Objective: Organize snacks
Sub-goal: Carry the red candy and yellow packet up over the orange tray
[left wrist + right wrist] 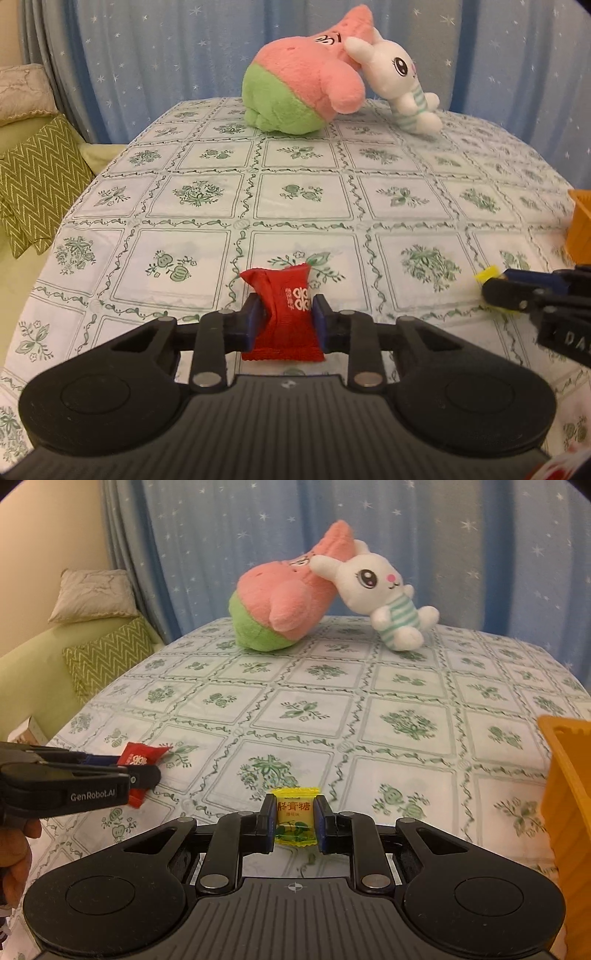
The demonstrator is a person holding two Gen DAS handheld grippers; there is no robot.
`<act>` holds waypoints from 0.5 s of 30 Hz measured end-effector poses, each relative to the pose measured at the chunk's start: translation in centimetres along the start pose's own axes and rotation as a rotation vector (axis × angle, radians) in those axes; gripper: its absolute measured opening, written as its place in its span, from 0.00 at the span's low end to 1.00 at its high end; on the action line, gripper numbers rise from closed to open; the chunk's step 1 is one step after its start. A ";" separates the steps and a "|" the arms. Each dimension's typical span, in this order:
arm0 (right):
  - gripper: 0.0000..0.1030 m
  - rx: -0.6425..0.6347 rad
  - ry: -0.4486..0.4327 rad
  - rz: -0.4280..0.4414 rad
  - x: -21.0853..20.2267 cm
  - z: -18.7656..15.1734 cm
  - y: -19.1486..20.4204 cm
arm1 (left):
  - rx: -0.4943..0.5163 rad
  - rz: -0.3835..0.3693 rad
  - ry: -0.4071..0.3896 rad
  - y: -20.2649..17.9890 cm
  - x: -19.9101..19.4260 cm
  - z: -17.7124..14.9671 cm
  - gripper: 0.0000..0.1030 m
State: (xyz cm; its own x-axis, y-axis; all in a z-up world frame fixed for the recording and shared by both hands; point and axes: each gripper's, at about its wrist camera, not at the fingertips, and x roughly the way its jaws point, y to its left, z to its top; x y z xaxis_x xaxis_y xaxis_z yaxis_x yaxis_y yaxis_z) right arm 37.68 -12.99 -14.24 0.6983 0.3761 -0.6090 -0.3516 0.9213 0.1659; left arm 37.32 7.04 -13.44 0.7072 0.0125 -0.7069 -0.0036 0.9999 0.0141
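A red snack packet (pixel 284 314) with white lettering sits pinched between the blue pads of my left gripper (pixel 285 318), which is shut on it just above the tablecloth. In the right wrist view that same left gripper (pixel 144 771) shows at the left edge with the red snack packet (pixel 142 755) in it. My right gripper (pixel 295 821) is shut on a small yellow candy packet (pixel 295 818) with red characters. From the left wrist view the right gripper (pixel 491 286) enters at the right with the yellow candy packet (pixel 487 275) peeking out.
An orange bin (pixel 565 775) stands at the table's right side, also the orange bin (pixel 580 225). A pink-and-green plush (pixel 280 602) and a white rabbit plush (pixel 384 594) lie at the far end of the floral tablecloth (pixel 314 709). A green sofa with cushions (pixel 107 657) is left of the table.
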 end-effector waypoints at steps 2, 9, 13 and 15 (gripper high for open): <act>0.20 0.012 0.002 -0.007 -0.7 -0.2 -0.2 | -0.008 -0.004 0.005 -0.2 -0.5 -0.2 0.23; 0.20 0.051 -0.006 -0.050 -4.4 -1.1 -0.8 | 0.004 -0.055 0.005 -2.7 -3.8 -1.6 0.23; 0.20 0.071 -0.006 -0.079 -7.0 -2.0 -1.0 | -0.004 -0.097 0.000 -4.4 -6.1 -2.3 0.23; 0.20 0.086 -0.006 -0.091 -8.5 -2.4 -1.1 | -0.011 -0.112 0.004 -5.2 -7.5 -2.9 0.23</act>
State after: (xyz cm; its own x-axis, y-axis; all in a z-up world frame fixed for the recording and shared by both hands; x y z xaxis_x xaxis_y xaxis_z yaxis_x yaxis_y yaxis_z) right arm 30.63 -17.46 -11.10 0.7288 0.2907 -0.6200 -0.2317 0.9567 0.1762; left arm 29.95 1.72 -10.27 0.7010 -0.0998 -0.7061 0.0680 0.9950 -0.0731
